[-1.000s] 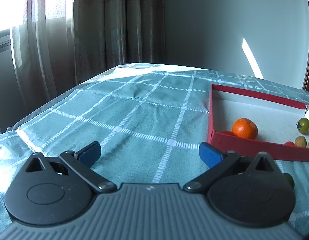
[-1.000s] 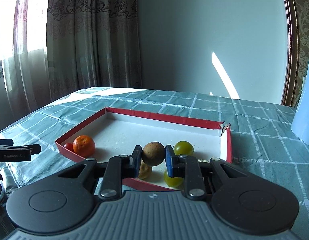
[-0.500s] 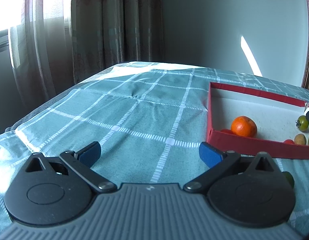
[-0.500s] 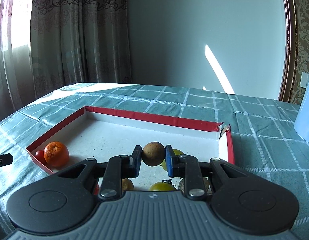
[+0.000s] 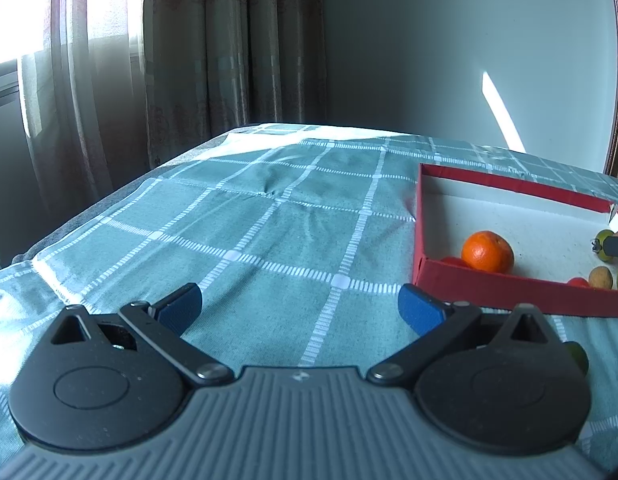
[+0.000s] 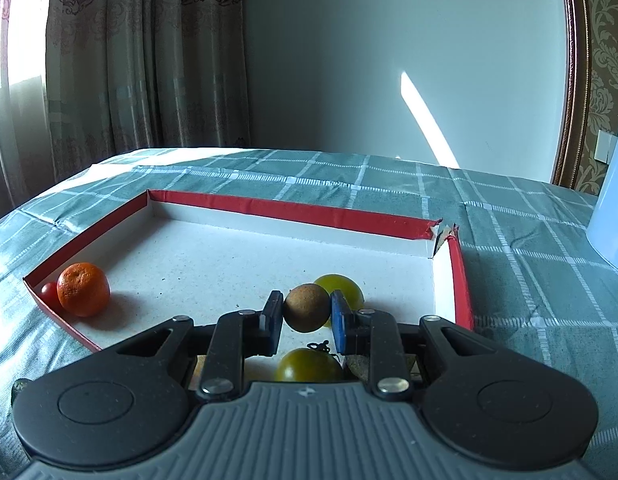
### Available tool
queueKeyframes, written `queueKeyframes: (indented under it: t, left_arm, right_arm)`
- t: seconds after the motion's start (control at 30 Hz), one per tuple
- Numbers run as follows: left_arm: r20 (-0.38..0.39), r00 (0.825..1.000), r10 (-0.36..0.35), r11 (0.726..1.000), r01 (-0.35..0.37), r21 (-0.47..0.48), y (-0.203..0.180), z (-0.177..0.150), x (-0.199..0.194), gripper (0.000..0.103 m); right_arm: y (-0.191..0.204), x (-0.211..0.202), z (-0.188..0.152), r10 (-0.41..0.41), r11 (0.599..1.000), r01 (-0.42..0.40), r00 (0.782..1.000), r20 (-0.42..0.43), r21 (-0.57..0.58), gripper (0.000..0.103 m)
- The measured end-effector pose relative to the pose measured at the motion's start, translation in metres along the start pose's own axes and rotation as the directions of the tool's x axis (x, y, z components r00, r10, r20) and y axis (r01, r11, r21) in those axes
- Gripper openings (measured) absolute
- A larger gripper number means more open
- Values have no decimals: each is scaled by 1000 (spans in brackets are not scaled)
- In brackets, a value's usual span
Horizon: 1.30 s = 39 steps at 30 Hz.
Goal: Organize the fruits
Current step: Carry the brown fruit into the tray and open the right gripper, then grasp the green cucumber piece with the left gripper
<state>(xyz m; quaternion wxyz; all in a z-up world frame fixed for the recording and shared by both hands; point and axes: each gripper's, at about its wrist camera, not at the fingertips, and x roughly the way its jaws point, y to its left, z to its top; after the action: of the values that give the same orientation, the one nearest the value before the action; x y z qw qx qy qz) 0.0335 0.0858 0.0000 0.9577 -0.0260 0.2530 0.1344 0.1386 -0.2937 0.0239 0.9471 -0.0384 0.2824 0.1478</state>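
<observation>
While the left gripper (image 5: pixel 299 308) gapes wide with nothing in its jaws, the right gripper (image 6: pixel 305 312) pinches a round brown fruit (image 6: pixel 306 307) above the red cardboard box (image 6: pixel 293 210).

In the right wrist view, the right tool (image 6: pixel 306 317) covers the near wall of the red box (image 6: pixel 293 210), the lower half of a green tomato (image 6: pixel 307 365) and most of a brownish fruit (image 6: pixel 359 363) beside it. A pale blue object (image 6: pixel 613 204) is cut by the right edge. In the left wrist view, a green fruit (image 5: pixel 577 354) peeks from behind the left tool (image 5: pixel 299 308); what kind, I cannot tell.
</observation>
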Motion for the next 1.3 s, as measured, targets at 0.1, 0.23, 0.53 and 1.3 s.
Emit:
queueKeyframes:
  t: [0.1,0.23,0.53,1.3]
  left_arm:
    - [-4,1000,7,1000,-7,2,-1,0,0,103]
    - [-5,1000,16,1000,-16,3,-1,0,0,103]
    - [17,1000,25,1000,-25,7,-2,0,-5,103]
    - [93,980,-178,975,162,155,-76,-12,-51,101]
  right_arm:
    - [-1,1,0,-5,1000,5,1000,5,-2,24]
    - [-3,0,0,2,1000,-2,1000,5,8,24]
    - [-4,-4,-1,21,1000,-21,1000,9,17,24]
    - [-5,-37,-2,56,997,-59,996,63,42,27]
